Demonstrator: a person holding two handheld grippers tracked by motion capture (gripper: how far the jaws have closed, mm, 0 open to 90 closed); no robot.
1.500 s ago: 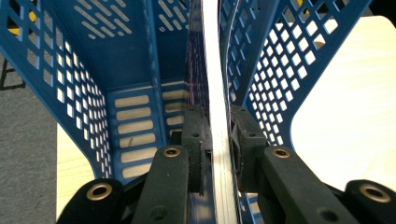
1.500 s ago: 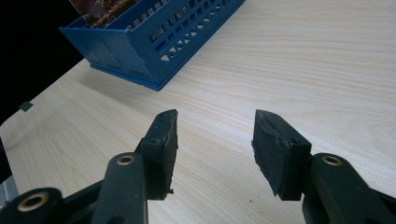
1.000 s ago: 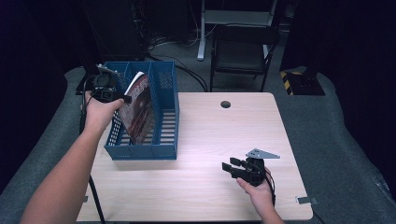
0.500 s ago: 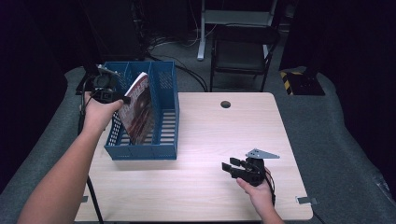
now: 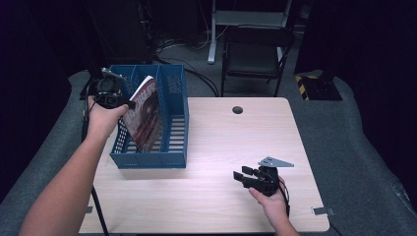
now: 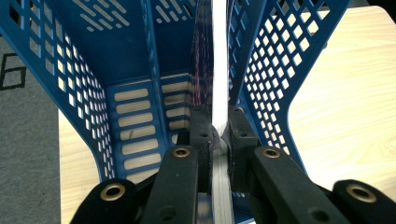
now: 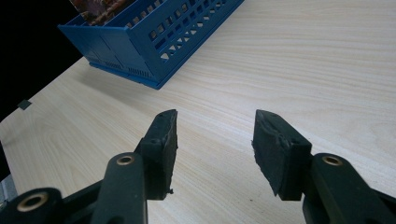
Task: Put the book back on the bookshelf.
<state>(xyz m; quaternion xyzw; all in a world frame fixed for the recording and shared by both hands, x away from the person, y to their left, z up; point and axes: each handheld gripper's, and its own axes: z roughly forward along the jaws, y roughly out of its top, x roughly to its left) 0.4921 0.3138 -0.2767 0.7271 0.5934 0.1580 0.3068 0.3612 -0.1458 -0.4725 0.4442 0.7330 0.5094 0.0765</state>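
A blue slotted file rack (image 5: 174, 93) stands on the left of the pale wooden table (image 5: 231, 132). A magazine (image 5: 145, 118) with a dark red cover stands tilted in the rack's middle slot. My left gripper (image 5: 129, 104) is at its upper left edge. In the left gripper view the jaws have just been closing, and the left gripper (image 6: 218, 126) is now shut on the magazine's white edge (image 6: 218, 60), between the rack walls (image 6: 271, 70). My right gripper (image 5: 242, 177) rests low over the table's near right part. It (image 7: 215, 135) is open and holds nothing, and its jaws point toward the rack (image 7: 154, 42).
A round cable hole (image 5: 237, 109) sits near the table's far edge. Behind the table stands a dark chair (image 5: 255, 54) amid cables on the floor. Bare tabletop lies between the rack and the right gripper.
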